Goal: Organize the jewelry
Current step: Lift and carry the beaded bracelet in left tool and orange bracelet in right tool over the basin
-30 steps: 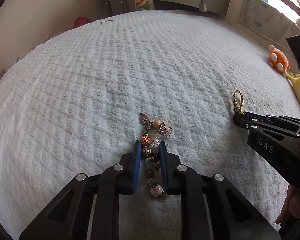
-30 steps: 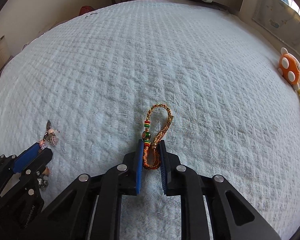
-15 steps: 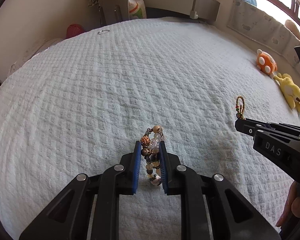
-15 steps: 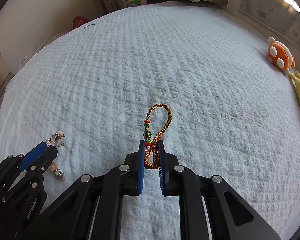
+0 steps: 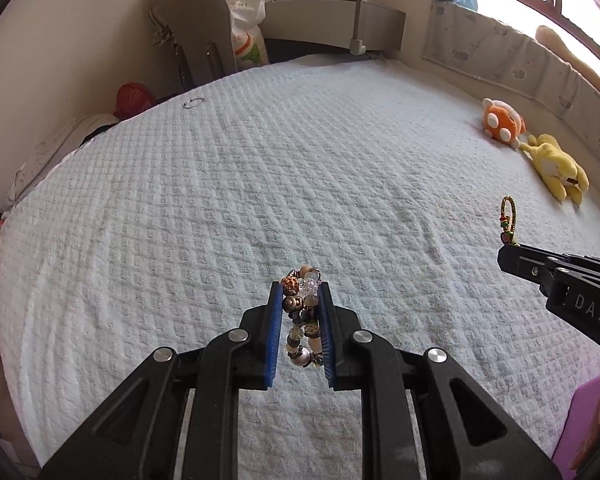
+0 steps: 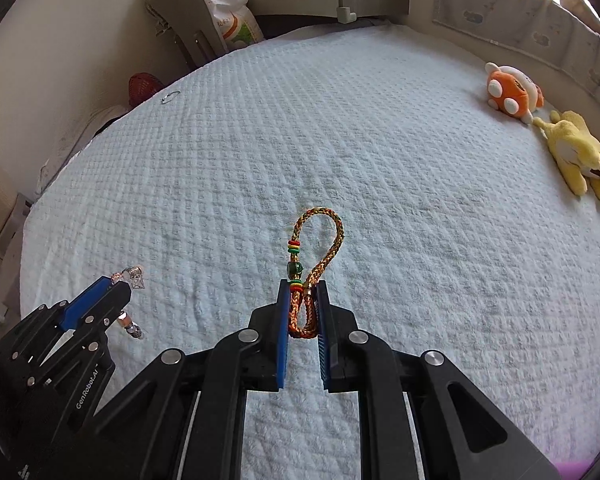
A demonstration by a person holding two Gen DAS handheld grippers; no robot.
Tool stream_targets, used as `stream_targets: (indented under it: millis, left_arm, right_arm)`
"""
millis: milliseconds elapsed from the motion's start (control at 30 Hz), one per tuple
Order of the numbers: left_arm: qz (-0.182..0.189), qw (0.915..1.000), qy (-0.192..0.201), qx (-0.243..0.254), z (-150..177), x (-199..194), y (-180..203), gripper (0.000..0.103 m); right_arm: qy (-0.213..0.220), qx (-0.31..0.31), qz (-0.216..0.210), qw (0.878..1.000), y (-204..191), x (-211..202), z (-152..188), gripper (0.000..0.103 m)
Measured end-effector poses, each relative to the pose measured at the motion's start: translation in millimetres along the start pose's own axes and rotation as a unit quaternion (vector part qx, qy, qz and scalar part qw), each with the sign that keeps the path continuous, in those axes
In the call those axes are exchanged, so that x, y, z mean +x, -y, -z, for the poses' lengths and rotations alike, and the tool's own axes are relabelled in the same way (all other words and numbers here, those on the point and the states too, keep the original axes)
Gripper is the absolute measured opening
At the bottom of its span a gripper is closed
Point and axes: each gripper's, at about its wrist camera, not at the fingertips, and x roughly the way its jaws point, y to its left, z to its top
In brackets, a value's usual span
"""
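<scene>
White waffle-weave bedspread [image 5: 260, 184]; plush toys [image 5: 540, 148] beside the padded wall.

"DAS" in pale letters on the side of your right gripper [image 5: 510, 250] as the left wrist view shows it, "GenRobot.AI" along the side of your left gripper [image 6: 118, 286] in the right wrist view, print on the bag [image 6: 230, 16] by the far wall too small to read

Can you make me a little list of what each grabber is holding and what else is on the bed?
left gripper: shut on the beaded bracelet
right gripper: shut on the braided cord bracelet
surface: white textured bedspread
toys by the far right edge: orange mushroom plush, yellow plush
small thing far left on the bedspread: thin metal ring
</scene>
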Motion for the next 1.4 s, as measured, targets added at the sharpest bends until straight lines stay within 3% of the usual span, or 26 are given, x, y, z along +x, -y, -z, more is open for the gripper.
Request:
stream_targets:
  millis: [333, 600, 800, 1067, 1400]
  left_arm:
    - [0.053, 0.9956, 0.015, 0.076, -11.8, -77.7, 41.4, 0.017]
    - [0.111, 0.9819, 0.034, 0.149, -18.6, -161.5, 92.0, 0.017]
    - [0.180, 0.9639, 0.023, 0.194, -10.5, -224.6, 145.9, 0.017]
    - [0.253, 0.9325, 0.005, 0.257, 26.8, -289.0, 223.9, 0.017]
    - [0.262, 0.9047, -0.075, 0.327, 91.2, -298.0, 289.6, 0.017]
  right_arm:
    - [0.032, 0.087, 0.034, 0.995, 27.5, -111.8, 35.5, 0.012]
    - [0.055, 0.147, 0.072, 0.985, 53.5, -217.8, 82.0, 0.012]
    - [0.057, 0.207, 0.114, 0.970, 82.5, -292.8, 139.4, 0.012]
    - [0.049, 0.267, 0.152, 0.950, 121.1, -364.0, 226.0, 0.012]
    - [0.008, 0.313, 0.122, 0.942, 145.3, -364.2, 298.8, 0.012]
